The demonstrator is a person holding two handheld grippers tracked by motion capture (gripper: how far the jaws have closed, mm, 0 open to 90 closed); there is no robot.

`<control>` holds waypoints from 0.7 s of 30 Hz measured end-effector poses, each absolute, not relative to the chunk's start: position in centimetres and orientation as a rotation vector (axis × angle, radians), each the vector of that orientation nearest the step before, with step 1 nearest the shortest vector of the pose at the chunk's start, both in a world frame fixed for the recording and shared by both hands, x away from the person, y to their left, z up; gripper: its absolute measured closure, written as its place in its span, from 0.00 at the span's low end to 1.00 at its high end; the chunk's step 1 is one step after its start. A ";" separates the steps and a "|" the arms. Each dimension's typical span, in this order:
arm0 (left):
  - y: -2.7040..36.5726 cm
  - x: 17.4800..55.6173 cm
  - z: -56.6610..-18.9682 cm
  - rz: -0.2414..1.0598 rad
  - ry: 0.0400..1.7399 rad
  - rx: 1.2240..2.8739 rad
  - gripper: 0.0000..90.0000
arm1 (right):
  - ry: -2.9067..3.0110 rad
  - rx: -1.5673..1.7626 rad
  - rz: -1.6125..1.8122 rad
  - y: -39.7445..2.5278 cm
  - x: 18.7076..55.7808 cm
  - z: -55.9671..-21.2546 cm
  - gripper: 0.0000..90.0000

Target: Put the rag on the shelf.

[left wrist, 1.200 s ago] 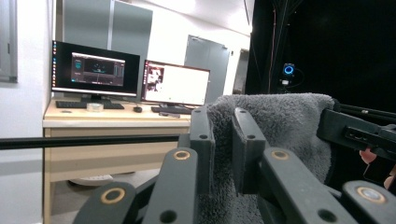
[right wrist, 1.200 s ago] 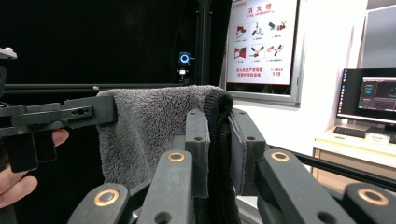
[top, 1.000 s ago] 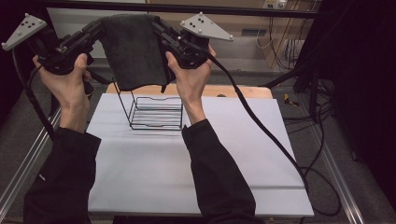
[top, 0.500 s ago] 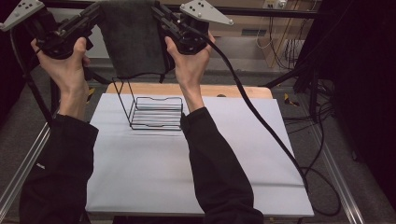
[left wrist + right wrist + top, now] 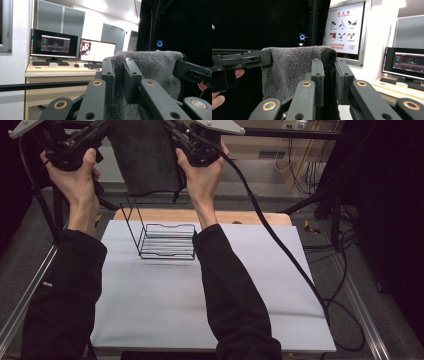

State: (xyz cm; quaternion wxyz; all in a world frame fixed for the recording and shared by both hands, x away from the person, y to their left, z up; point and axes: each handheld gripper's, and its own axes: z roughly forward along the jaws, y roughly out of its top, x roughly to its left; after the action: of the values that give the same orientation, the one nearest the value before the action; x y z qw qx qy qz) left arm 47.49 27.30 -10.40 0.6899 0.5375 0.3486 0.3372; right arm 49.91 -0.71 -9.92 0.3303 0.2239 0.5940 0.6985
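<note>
White wall poster beyond my right gripper, red heading characters too small to make out, number 119 at bottom right

The towel is fuzzy grey terry cloth; the rack looks like thin black wire, probably metal.

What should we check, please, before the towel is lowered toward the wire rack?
1. Left gripper clamped on the towel corner: ok.
2. Right gripper clamped on the other corner: ok.
3. Towel hangs spread between both grippers: ok.
4. Towel's bottom edge above the wire rack: ok.
5. Wire rack upright on the table: ok.
6. Cable away from the rack: ok.
</note>
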 end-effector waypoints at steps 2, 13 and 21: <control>27.3 47.8 -10.6 0.763 0.783 1.212 0.89 | 1.560 0.595 1.817 -0.6 50.3 -10.1 0.89; 27.7 49.9 -12.4 0.757 0.824 1.256 0.89 | 1.602 0.635 1.787 -0.1 51.9 -11.9 0.89; 28.1 50.3 -13.5 0.748 0.832 1.293 0.89 | 1.630 0.672 1.787 0.2 52.3 -13.2 0.89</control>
State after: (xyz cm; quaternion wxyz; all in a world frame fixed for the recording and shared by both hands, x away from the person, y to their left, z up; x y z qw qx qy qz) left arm 50.31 28.13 -13.53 0.6564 0.5707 0.3670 0.3299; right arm 52.30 0.20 -13.15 0.3104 0.2544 0.6173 0.6766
